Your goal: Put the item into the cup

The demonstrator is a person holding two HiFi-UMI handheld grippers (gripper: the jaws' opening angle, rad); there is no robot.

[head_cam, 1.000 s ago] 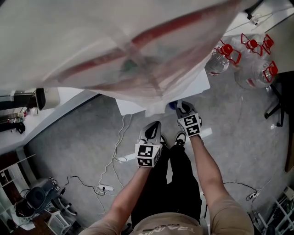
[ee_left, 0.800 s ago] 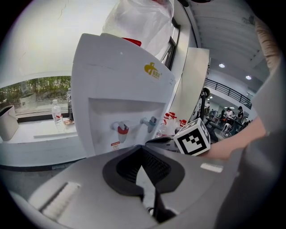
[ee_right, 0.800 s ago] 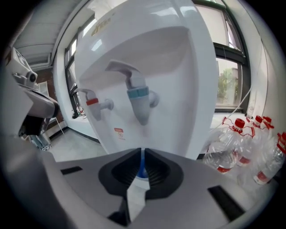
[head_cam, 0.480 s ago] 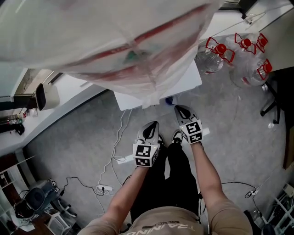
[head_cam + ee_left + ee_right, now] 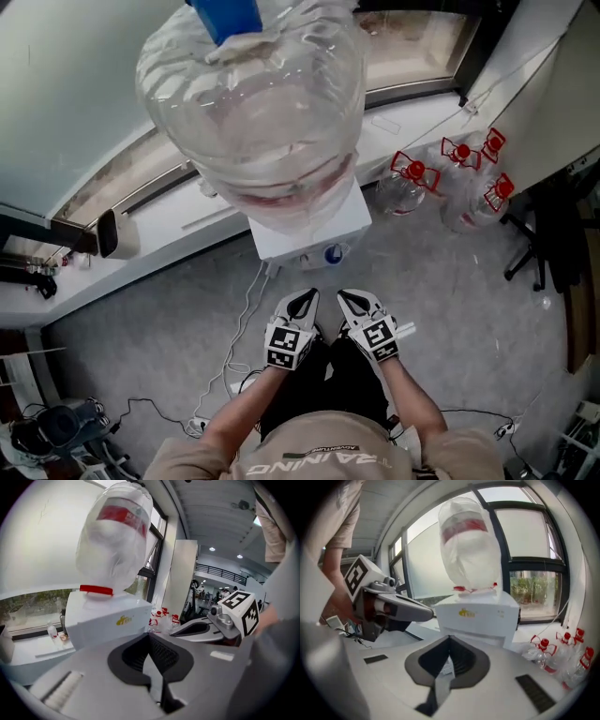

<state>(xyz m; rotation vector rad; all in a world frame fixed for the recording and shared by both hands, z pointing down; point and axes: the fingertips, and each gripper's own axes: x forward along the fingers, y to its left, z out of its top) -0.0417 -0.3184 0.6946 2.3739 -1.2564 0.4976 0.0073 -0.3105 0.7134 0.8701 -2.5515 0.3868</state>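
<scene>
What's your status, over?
Left gripper shut, right gripper shut, facing dispenser. No cup or item in view. Nothing blocking.

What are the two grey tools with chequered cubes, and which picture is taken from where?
There is no robot: a person stands on a grey floor, a hand-held two-jaw gripper in each hand. The head view comes from a camera on the person's head, looking steeply down: the left gripper and right gripper point toward a white box-shaped water dispenser topped by a large clear upturned water bottle. Clear jugs with red caps stand on the floor at the picture's right. The other two pictures come from cameras riding on each gripper, looking along its jaws. Both pairs of jaws are together; a small pale patch at the right pair's seam I cannot identify. No cup shows in any view.
</scene>
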